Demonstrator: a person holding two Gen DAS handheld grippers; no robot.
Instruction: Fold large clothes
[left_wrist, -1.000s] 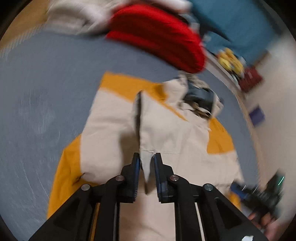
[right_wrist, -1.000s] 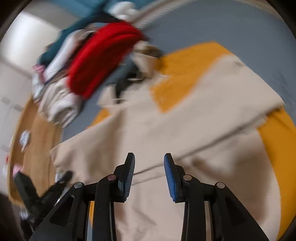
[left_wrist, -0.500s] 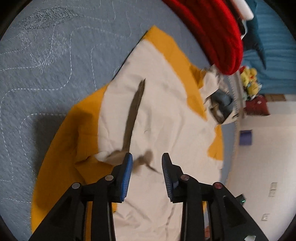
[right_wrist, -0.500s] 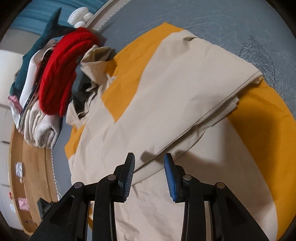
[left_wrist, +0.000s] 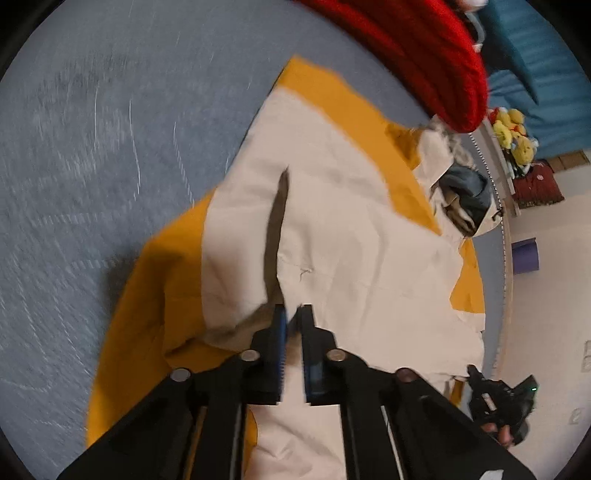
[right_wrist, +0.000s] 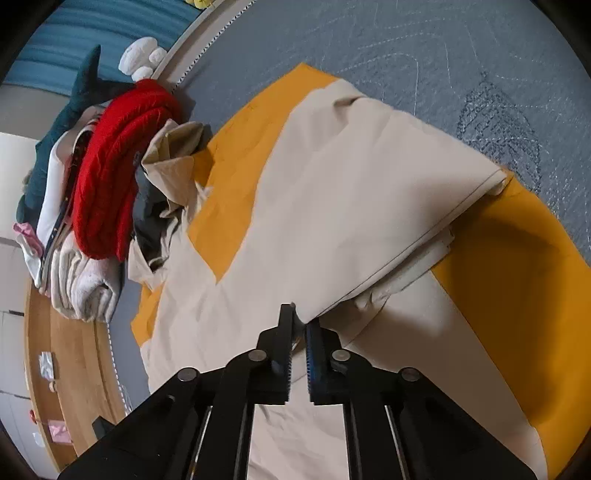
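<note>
A large beige and mustard-yellow jacket (left_wrist: 347, 236) lies spread on a grey-blue quilted bed cover (left_wrist: 92, 166). In the left wrist view my left gripper (left_wrist: 293, 314) is shut on a raised fold of beige cloth at the jacket's near edge, and a dark crease runs away from the pinch. In the right wrist view my right gripper (right_wrist: 299, 321) is shut on the hemmed edge of a folded-over beige panel (right_wrist: 369, 206) of the jacket (right_wrist: 236, 192). The right gripper (left_wrist: 498, 402) also shows at the lower right of the left wrist view, in a hand.
A red knitted sweater (right_wrist: 110, 173) tops a stack of folded clothes (right_wrist: 77, 284) beyond the jacket's hood (right_wrist: 173, 162). Yellow plush toys (left_wrist: 513, 133) and a blue headboard (left_wrist: 535, 74) lie past the bed's edge. A wooden floor (right_wrist: 66, 369) shows at the left.
Both grippers were open half a second ago; each has now shut on beige jacket cloth. The left one sank closer to the fabric, which now bunches up at its tips.
</note>
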